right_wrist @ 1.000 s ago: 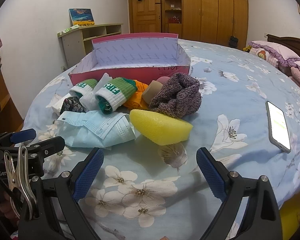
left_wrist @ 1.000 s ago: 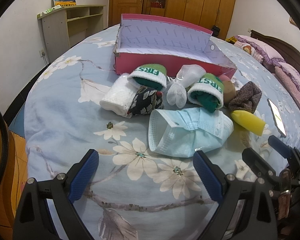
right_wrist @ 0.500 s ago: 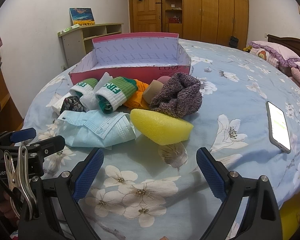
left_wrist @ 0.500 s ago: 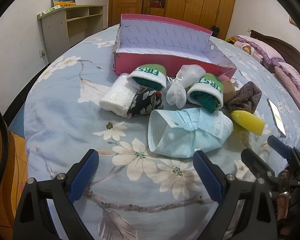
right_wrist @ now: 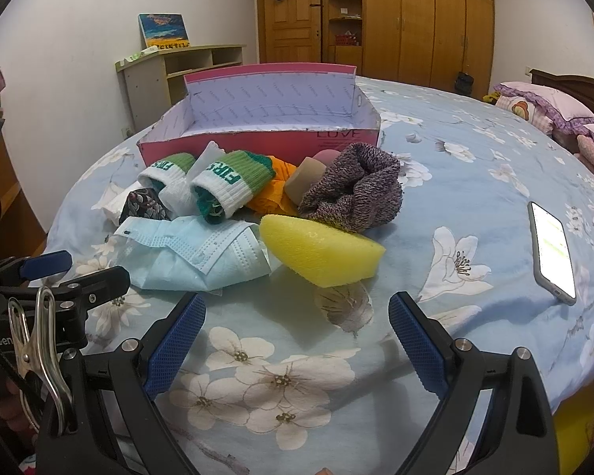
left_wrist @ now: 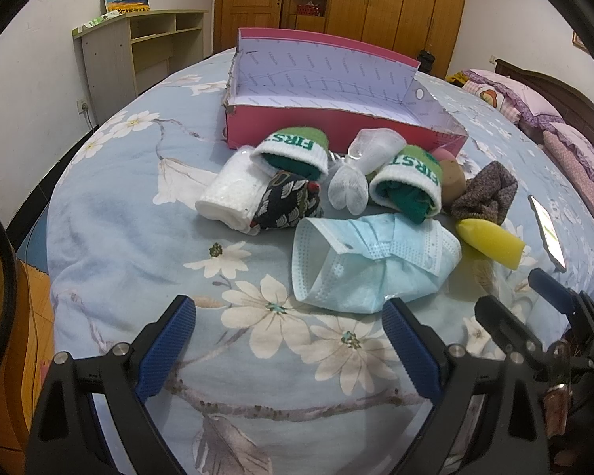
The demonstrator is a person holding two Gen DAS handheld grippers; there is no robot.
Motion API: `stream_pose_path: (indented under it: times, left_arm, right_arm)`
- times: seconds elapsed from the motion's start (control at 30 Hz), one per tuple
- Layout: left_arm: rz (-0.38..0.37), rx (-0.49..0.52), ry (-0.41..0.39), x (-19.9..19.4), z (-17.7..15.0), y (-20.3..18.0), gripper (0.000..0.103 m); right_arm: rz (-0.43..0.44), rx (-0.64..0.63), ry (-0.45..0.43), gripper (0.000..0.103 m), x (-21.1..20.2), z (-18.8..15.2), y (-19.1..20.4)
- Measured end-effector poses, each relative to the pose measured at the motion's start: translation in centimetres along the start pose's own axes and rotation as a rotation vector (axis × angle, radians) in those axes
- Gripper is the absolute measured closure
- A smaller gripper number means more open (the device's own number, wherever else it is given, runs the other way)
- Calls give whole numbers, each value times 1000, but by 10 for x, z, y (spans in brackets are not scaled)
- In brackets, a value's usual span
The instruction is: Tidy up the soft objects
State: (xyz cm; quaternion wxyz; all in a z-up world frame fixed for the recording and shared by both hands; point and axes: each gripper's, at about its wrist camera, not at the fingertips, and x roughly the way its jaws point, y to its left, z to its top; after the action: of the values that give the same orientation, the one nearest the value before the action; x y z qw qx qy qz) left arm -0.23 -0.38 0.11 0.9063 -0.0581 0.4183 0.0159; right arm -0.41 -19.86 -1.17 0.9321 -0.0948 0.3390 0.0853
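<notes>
Both grippers hang above the near edge of the bed (left_wrist: 111, 245), each with its 2 blue fingers spread wide and empty: the left gripper (left_wrist: 289, 340) just short of the blue face mask (left_wrist: 372, 261), the right gripper (right_wrist: 297, 336) near the yellow sponge (right_wrist: 320, 253). Beyond the mask lie 2 green "FIRST" socks (left_wrist: 297, 152), a white rolled cloth (left_wrist: 229, 194), a leaf-print pouch (left_wrist: 287, 206) and a purple knit piece (right_wrist: 356, 194). The pink box (left_wrist: 336, 95) sits farther back. A phone (right_wrist: 552, 245) lies at right.
</notes>
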Motion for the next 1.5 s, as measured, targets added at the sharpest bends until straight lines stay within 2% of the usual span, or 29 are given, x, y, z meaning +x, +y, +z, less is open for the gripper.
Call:
stream_pose_path:
  times: [0.4, 0.8, 1.0, 1.1, 1.2, 1.33, 1.4, 1.5]
  left_arm:
    - [-8, -3, -12, -5, 3, 1, 5]
    - [1, 23, -27, -8, 13, 0, 5]
    - [-11, 20, -30, -7, 18, -1, 5]
    - [-19, 26, -31, -8, 20, 0, 5]
    - [-23, 18, -38, -10, 23, 4, 5]
    - [-32, -2, -44, -11, 28, 10, 6]
    - [-59, -5, -27, -7, 29, 10, 9]
    - [-102, 16, 21, 5, 29, 2, 14]
  right_arm:
    - [20, 22, -2, 7, 0, -1, -5]
    - [55, 66, 11, 7, -2, 13, -17]
    - [33, 14, 21, 7, -5, 19, -12]
    - [32, 3, 30, 8, -5, 22, -12]
    - [34, 10, 52, 15, -3, 26, -15]
    - [42, 12, 70, 16, 3, 28, -15]
    - [39, 9, 79, 21, 7, 29, -15]
    - [47, 19, 103, 23, 16, 31, -16]
